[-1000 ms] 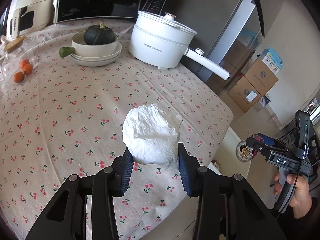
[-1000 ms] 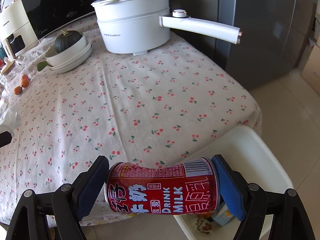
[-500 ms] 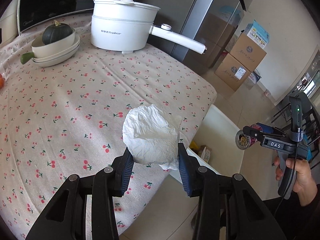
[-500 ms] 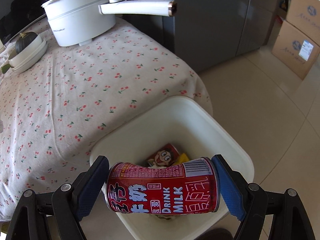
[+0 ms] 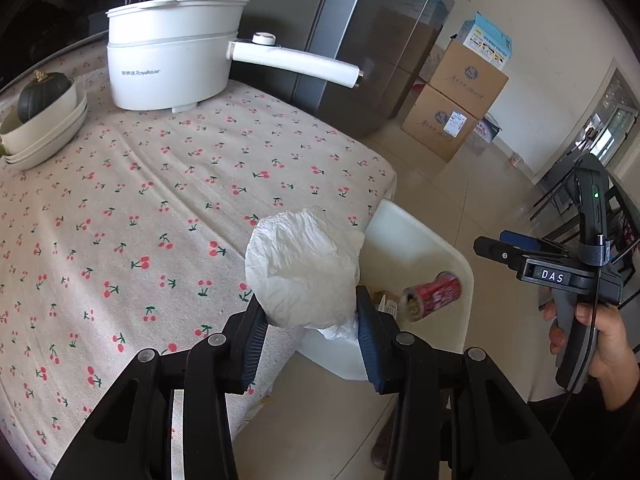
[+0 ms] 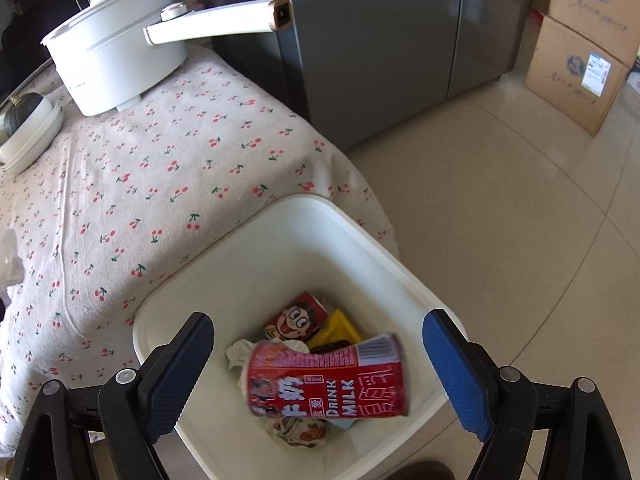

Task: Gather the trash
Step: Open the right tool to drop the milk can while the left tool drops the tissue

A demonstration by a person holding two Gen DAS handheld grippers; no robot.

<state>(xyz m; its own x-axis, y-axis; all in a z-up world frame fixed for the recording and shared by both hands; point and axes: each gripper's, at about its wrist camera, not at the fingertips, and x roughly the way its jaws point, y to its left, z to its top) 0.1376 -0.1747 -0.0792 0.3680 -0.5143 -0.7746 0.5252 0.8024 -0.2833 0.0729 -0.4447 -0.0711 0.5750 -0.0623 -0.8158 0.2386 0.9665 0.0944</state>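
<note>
Red drink-milk can (image 6: 326, 380), a short metal cylinder with white lettering, hangs free between the blue pads of the right gripper (image 6: 320, 372), whose jaws have just been opening and now stand spread clear of both its ends. It lies sideways, long axis running across the right wrist view from left to right and tilted a little, barcode end toward the right pad; its blur suggests it is dropping. Below it is the white square plastic bin (image 6: 280, 220) on the floor, already holding a cartoon-face wrapper (image 6: 296, 318), a yellow packet and crumpled paper. So the can's part looks all but done. In the left wrist view, the left gripper (image 5: 308, 324) is pinching a crumpled white paper ball (image 5: 302, 268) tightly between its pads, above the edge of the cherry-print tablecloth (image 5: 160, 184) and beside the bin, not yet over it. That ball remains to be carried across and released.
</note>
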